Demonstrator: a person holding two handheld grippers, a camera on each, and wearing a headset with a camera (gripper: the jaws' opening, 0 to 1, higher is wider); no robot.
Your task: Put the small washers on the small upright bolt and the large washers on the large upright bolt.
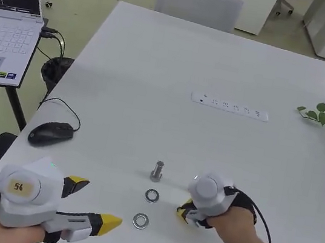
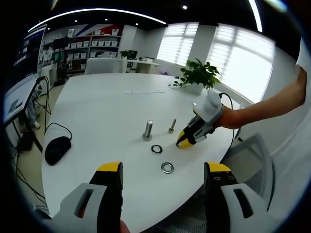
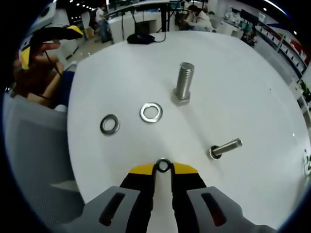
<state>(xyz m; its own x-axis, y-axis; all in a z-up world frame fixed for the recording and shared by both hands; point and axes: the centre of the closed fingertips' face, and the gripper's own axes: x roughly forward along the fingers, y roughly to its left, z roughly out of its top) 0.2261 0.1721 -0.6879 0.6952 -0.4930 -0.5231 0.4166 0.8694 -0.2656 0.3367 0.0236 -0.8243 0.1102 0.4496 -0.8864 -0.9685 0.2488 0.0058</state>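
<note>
Right gripper (image 2: 181,142) clamped on a small washer (image 3: 164,165) near the tabletop's (image 1: 157,78) near edge.
The washer sits pinched between the closed jaw tips, just short of the small bolt (image 3: 225,147). The large bolt (image 3: 183,82) stands beyond, with two large washers (image 3: 151,112) flat beside it. The left gripper (image 1: 94,202) has its jaws apart, empty.

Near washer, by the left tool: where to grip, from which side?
Its rim, from straight above. The near washer lies flat on the table, so its sides offer nothing; probably drop one jaw of the open left tool through the hole, one outside.
</note>
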